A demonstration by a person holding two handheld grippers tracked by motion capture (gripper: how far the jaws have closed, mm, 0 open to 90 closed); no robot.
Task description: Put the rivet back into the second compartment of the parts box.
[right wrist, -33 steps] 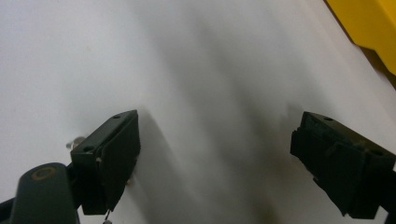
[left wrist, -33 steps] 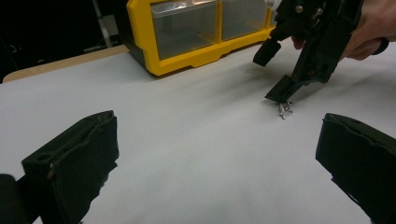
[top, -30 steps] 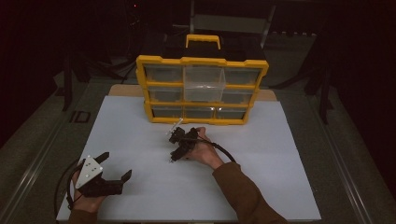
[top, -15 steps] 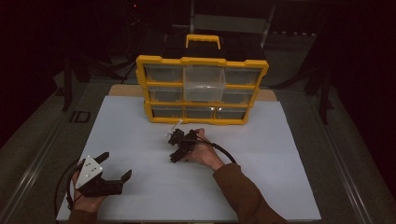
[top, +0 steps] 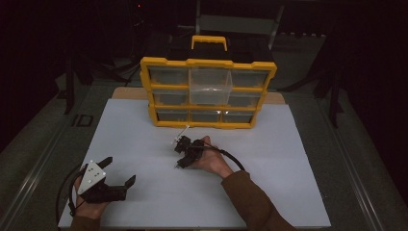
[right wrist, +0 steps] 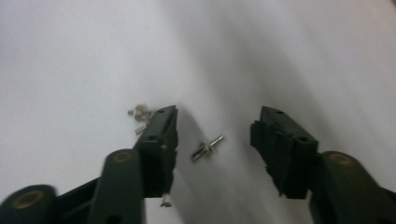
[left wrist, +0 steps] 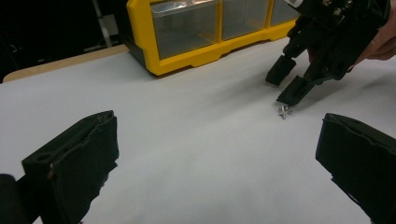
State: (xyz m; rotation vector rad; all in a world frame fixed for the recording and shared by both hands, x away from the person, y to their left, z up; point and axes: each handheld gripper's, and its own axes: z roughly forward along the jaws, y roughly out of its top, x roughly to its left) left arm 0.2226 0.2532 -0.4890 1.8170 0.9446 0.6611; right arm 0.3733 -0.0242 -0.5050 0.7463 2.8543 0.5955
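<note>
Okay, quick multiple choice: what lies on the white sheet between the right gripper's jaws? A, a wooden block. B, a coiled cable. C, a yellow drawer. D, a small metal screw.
D: the right gripper view shows a small metal screw lying between the right gripper's half-closed jaws, neither pad touching it.

We see a dim lab or workshop bench set up for recording: a white board (top: 159, 130) covers the table (top: 43, 139), a yellow parts organizer (top: 208, 91) with clear drawers stands at its far edge, small screws (right wrist: 207, 148) lie loose, and dark stands (top: 72, 77) and frames crowd the unlit background.
</note>
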